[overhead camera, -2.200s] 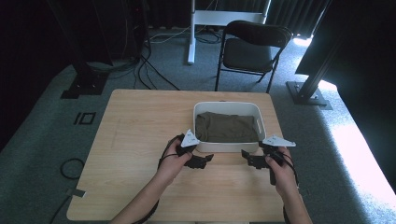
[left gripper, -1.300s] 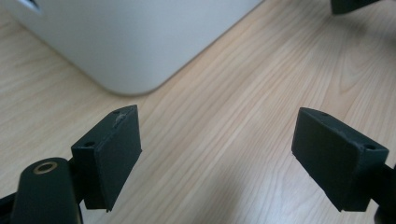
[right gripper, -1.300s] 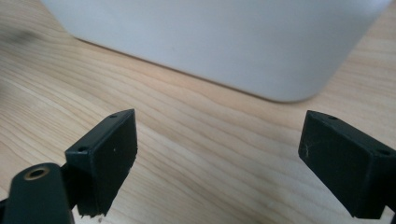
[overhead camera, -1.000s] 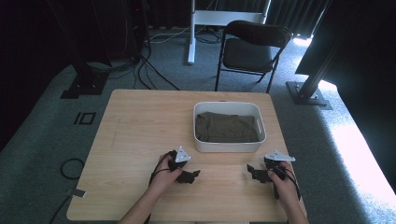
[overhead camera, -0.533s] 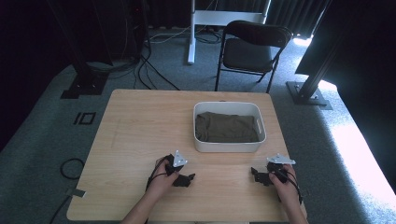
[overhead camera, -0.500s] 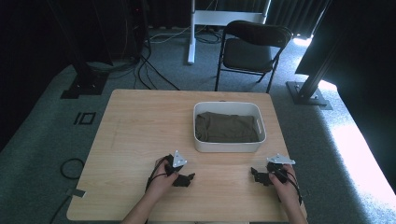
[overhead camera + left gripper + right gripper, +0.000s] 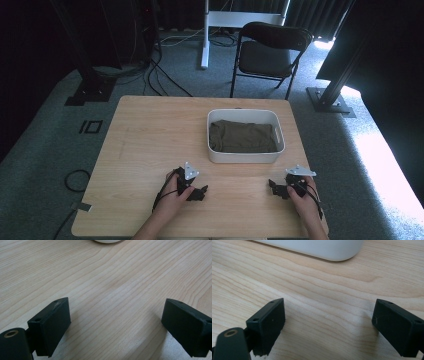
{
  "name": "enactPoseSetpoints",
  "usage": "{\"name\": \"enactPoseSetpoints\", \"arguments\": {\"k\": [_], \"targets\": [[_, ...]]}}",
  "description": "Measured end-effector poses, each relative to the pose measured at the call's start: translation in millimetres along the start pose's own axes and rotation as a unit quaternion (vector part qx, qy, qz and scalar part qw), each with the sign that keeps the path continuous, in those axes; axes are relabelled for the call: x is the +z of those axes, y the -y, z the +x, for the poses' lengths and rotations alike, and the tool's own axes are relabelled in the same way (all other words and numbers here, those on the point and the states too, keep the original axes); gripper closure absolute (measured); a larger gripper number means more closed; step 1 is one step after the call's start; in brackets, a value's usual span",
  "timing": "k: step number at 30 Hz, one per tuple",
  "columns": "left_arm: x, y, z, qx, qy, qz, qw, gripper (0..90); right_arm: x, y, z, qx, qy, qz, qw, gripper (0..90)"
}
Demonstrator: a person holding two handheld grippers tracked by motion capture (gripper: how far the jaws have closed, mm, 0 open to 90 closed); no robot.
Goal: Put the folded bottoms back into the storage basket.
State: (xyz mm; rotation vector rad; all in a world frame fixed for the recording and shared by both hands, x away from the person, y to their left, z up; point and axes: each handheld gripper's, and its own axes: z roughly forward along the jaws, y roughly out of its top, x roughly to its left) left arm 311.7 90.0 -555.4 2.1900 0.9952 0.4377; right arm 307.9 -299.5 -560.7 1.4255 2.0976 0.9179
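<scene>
Left hand-held gripper [image 7: 196, 192] low over bare worktop [image 7: 150, 135], jaws spread wide, nothing between them. Same in left gripper view [image 7: 116, 322]: wood grain only in the gap, a sliver of white rim at top edge. Right hand-held gripper [image 7: 276, 188] likewise low on the worktop, jaws spread, pinching nothing; in right gripper view [image 7: 329, 323] open wood in the gap.

White bin [image 7: 243, 157] ahead of both, beyond the jaw tips and apart from them; up and to the right of the left hand-held gripper, up and to the left of the right one. In right gripper view, bin wall [image 7: 319, 248] close ahead, not touching. Olive cloth [image 7: 242, 136] folded inside the bin, lying flat, below the rim.

Count: two hand-held grippers, one bin, one cloth, one worktop. One folding chair [image 7: 272, 50] on the floor past the far edge, well beyond the bin.
</scene>
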Motion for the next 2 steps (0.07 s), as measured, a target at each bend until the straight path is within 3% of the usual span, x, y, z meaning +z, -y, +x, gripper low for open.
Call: {"name": "enactPoseSetpoints", "arguments": {"k": [2], "targets": [[0.1,0.0,-0.1,0.000,0.000,0.000,1.0000,9.4,0.0,0.0,0.0,0.000,0.000,0.000,1.0000,11.1]]}}
